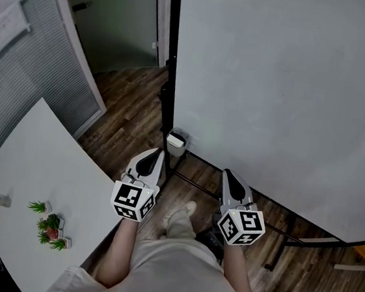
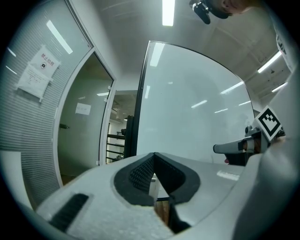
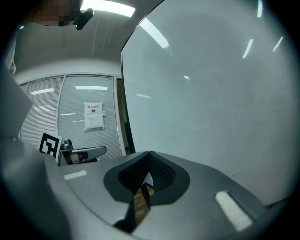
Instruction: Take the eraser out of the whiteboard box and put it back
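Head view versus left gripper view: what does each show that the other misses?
Only the head view shows the white table with small plants, and the person's legs. Only the left gripper view shows the ceiling light. Both show the whiteboard, plus the left tool and the right tool, each shut and empty.

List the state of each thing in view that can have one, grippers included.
left gripper: shut, nothing between its jaws.
right gripper: shut, nothing between its jaws.
whiteboard box: at the whiteboard's lower left corner, apart from both grippers; contents too small to tell.
whiteboard: upright, blank.
potted plants: upright on the white table.
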`<state>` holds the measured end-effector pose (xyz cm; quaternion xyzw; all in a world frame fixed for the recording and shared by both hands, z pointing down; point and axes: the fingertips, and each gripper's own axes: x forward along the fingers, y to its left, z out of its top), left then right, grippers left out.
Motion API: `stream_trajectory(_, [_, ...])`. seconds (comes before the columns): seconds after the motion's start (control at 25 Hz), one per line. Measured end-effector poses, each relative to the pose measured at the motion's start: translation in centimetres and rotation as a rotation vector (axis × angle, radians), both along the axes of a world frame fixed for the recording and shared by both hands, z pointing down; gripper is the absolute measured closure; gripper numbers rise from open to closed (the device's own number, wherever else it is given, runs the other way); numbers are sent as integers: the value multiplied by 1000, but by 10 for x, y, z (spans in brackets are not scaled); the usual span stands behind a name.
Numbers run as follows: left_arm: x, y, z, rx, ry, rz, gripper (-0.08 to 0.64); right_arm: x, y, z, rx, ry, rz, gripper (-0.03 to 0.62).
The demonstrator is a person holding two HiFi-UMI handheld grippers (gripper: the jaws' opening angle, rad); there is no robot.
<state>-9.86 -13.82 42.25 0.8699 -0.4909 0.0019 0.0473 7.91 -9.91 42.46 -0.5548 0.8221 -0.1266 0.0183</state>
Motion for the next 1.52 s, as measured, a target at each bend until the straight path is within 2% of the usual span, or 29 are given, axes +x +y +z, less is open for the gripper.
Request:
stream_trajectory(0.2, [0,-2,3,-25,27,2,561,-2,-2,0,1,-1,-11,580])
stream_trajectory(0.56, [-2,-2,5,-35,17,-2,560,-8,-1,-1,3,30,-40,581])
stream_trajectory(1.52, [-2,-9,11,-46,9,-3,561,-9,-4,3,-7,36,-49,581])
